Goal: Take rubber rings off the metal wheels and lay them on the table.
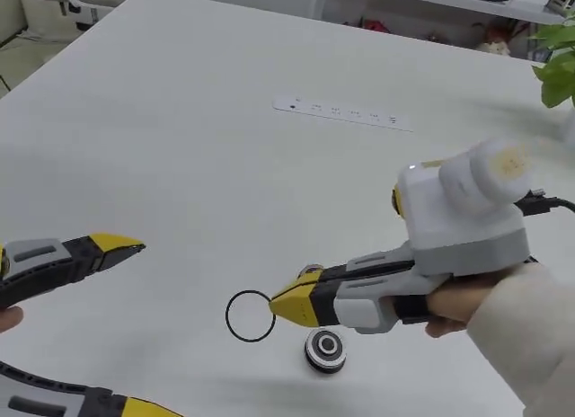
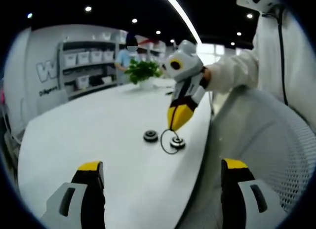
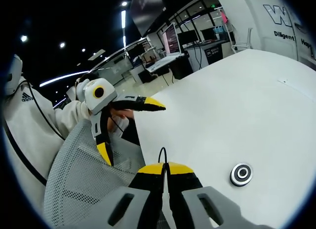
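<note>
Looks like the end of one removal: grips the ring (image 1: 250,315) at the tips of the right gripper (image 1: 275,307), jaws closed tight on it, just left of the wheel (image 1: 325,350) and apparently clear of it. Calls next for lowering it flat onto the table (image 1: 180,147) beside the wheel, then letting go. Holds the left gripper (image 1: 160,330) well left of the wheel, jaws spread wide, nothing between them.

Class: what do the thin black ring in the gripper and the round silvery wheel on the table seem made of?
Thin black ring: probably rubber, matt, a slim loop pinched by the right gripper. Round silvery wheel: likely metal, with shiny highlights and a dark band.
</note>
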The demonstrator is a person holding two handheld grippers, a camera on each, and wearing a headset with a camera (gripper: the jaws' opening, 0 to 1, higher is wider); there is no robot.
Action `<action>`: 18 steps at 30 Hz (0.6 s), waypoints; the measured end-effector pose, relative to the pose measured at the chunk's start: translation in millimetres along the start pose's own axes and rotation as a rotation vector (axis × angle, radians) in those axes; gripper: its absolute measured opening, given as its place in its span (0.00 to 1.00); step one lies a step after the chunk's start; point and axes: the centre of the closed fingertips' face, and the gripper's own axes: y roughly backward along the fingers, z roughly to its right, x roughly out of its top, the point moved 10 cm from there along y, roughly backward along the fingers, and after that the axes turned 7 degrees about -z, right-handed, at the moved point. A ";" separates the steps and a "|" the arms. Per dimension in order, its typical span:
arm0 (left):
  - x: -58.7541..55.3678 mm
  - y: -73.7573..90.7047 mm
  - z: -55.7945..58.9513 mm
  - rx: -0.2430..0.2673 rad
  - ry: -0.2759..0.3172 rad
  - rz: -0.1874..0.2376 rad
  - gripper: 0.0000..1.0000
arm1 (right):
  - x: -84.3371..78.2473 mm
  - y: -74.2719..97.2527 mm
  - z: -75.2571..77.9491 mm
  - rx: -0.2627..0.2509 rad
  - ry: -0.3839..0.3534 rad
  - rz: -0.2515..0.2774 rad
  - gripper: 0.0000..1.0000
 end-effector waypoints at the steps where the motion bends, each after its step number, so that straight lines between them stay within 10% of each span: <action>1: 0.1 0.1 -0.2 0.001 -0.001 0.003 1.00 | -0.4 -1.7 0.2 0.000 -0.001 -0.005 0.00; 18: 0.7 -0.7 0.9 -0.012 0.017 0.005 1.00 | -9.0 -29.8 14.1 -0.038 0.014 -0.062 0.00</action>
